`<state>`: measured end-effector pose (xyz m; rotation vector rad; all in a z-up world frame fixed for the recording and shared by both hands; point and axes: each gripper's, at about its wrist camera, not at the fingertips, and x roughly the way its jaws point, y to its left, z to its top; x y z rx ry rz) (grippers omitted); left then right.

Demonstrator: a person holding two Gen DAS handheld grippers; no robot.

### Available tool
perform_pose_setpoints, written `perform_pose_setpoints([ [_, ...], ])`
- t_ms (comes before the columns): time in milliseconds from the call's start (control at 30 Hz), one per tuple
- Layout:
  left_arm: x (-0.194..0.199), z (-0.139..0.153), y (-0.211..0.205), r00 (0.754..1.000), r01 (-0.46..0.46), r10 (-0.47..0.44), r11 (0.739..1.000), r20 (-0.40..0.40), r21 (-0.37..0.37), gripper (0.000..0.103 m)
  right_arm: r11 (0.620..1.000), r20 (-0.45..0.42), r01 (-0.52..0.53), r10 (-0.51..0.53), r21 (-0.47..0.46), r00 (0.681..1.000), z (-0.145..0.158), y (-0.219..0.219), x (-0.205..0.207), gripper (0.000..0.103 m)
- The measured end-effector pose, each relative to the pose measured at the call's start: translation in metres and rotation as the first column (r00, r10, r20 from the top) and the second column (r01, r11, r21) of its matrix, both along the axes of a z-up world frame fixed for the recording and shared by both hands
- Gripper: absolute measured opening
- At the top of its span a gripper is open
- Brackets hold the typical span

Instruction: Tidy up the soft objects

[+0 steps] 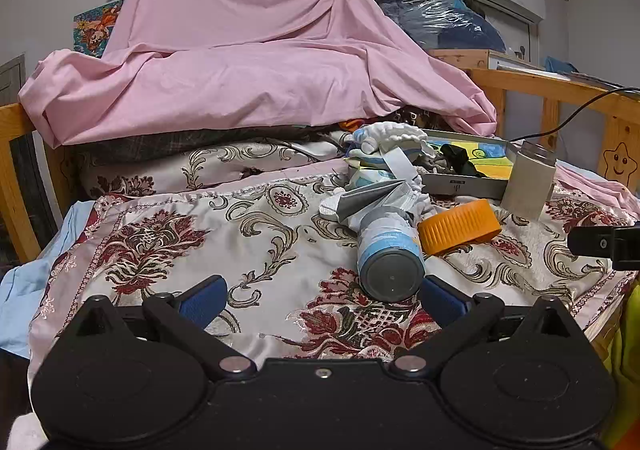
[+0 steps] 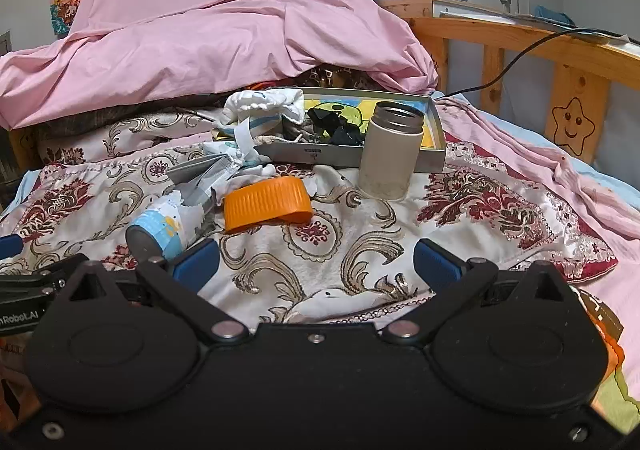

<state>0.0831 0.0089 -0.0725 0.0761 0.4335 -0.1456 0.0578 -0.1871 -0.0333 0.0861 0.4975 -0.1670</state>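
Observation:
A pile of white and light-blue socks (image 1: 384,141) (image 2: 262,107) lies at the left end of a grey metal tray (image 1: 468,183) (image 2: 348,157) on the bed; dark socks (image 2: 340,125) lie inside the tray. A grey cylinder wrapped in a white-blue sock (image 1: 390,250) (image 2: 160,232) lies on the floral blanket. My left gripper (image 1: 322,300) is open and empty, its right pad close to the cylinder's end. My right gripper (image 2: 316,262) is open and empty over the blanket, in front of an orange lid (image 2: 267,207) (image 1: 458,226).
A beige open cup (image 2: 390,149) (image 1: 530,179) stands before the tray. A pink sheet (image 1: 240,57) is heaped behind. A wooden bed rail (image 2: 560,49) with a black cable runs at the right. The floral blanket (image 1: 180,234) covers the bed.

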Motion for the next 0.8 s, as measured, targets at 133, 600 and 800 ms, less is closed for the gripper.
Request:
perform_pose_setpoints([
  [133, -0.0002, 0.0002, -0.0001, 1.0, -0.001, 0.001, 1.0, 0.0, 0.001, 0.102, 1.0, 0.001, 0.001, -0.001, 0.0, 1.0, 0.0003, 0.0008, 0.0, 0.103],
  [600, 0.0003, -0.0008, -0.0005, 1.0, 0.001, -0.001, 1.0, -0.002, 0.002, 0.102, 1.0, 0.004, 0.002, -0.002, -0.003, 1.0, 0.0006, 0.0013, -0.0004, 0.103],
  [800, -0.0006, -0.0022, -0.0009, 1.0, 0.01, -0.01, 1.0, -0.01, 0.007, 0.102, 1.0, 0.006, 0.003, -0.003, -0.004, 1.0, 0.0011, 0.0015, -0.0009, 0.103],
])
